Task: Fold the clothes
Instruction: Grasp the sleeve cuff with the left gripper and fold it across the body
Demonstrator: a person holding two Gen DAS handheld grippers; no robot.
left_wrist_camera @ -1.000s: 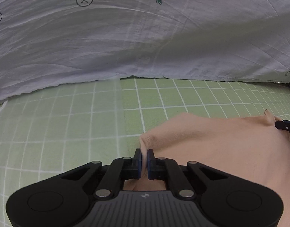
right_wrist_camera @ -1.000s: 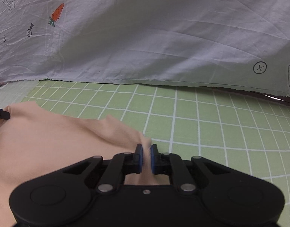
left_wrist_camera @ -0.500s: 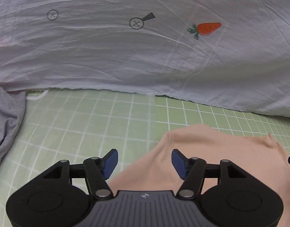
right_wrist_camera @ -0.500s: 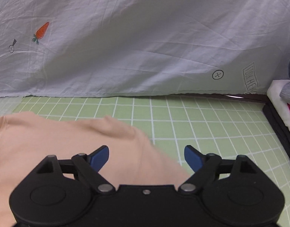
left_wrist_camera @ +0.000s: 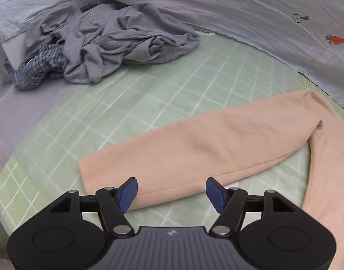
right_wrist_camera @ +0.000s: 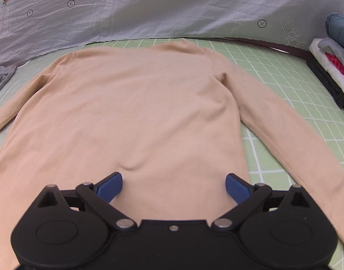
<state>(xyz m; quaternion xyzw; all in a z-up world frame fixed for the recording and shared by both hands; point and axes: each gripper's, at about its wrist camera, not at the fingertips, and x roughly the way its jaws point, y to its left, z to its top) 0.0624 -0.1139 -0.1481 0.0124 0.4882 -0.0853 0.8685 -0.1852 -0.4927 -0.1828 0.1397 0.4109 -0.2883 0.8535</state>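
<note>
Peach long-sleeved knit top (right_wrist_camera: 131,112) spread flat on green grid-lined mat (right_wrist_camera: 284,85), filling centre of right wrist frame; one sleeve (right_wrist_camera: 291,135) running toward lower right. In left wrist frame, other sleeve (left_wrist_camera: 194,148) lying across centre. Crumpled grey garment pile (left_wrist_camera: 118,40) upper left, on mat's far edge. White printed sheet (right_wrist_camera: 172,9) along top, behind mat. Stack of folded clothes (right_wrist_camera: 333,54) at right edge, beside mat.

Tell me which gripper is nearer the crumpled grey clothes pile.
Left. The left gripper faces the crumpled grey clothes pile across the peach sleeve; the right gripper sees only its edge, far left.
</note>
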